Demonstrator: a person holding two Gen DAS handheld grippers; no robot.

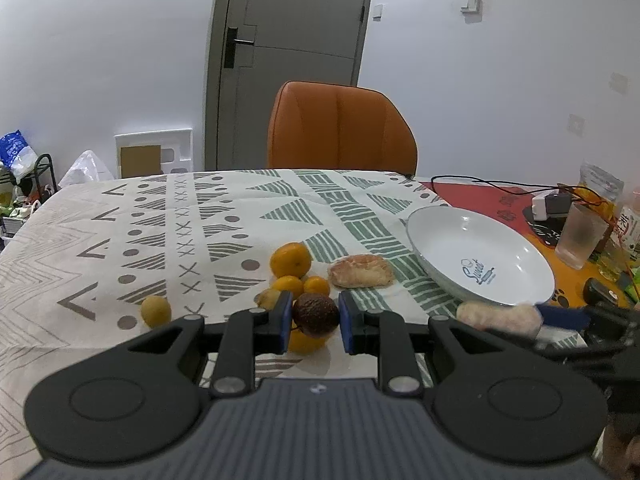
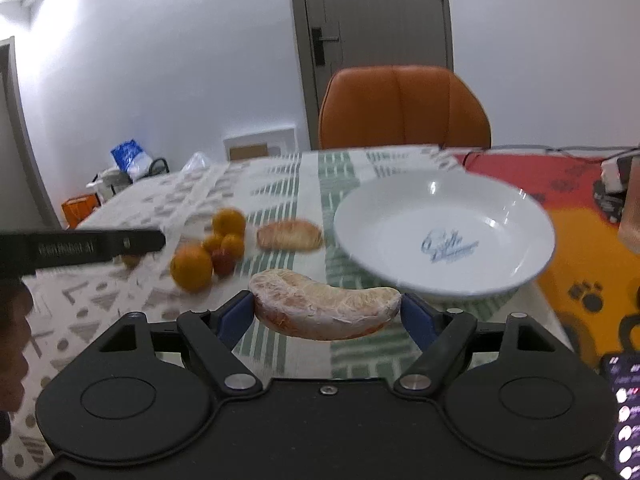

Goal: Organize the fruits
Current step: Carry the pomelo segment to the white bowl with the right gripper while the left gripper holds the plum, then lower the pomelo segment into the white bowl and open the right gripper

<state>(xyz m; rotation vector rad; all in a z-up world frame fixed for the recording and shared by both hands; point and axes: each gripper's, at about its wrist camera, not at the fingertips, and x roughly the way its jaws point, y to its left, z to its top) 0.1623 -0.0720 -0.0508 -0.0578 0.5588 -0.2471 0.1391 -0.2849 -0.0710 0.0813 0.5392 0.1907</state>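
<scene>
My right gripper (image 2: pixel 327 312) is shut on a peeled pomelo segment (image 2: pixel 326 310), held above the tablecloth just in front of the white plate (image 2: pixel 444 236). In the left wrist view that segment (image 1: pixel 496 318) hangs near the plate's (image 1: pixel 480 256) front rim. My left gripper (image 1: pixel 314 316) is open, its blue pads on either side of a dark brown round fruit (image 1: pixel 315 314) without clearly touching it. Behind it lie several oranges (image 1: pixel 291 260), a small yellow fruit (image 1: pixel 156 311) at the left and a second pomelo segment (image 1: pixel 360 271). The fruit pile (image 2: pixel 192 266) shows blurred in the right wrist view.
An orange chair (image 1: pixel 340 128) stands at the table's far side. At the right are a plastic cup (image 1: pixel 580 236), a charger with cables (image 1: pixel 548 204) and bottles. A phone (image 2: pixel 624 412) lies at the near right. The patterned tablecloth (image 1: pixel 160 220) stretches left.
</scene>
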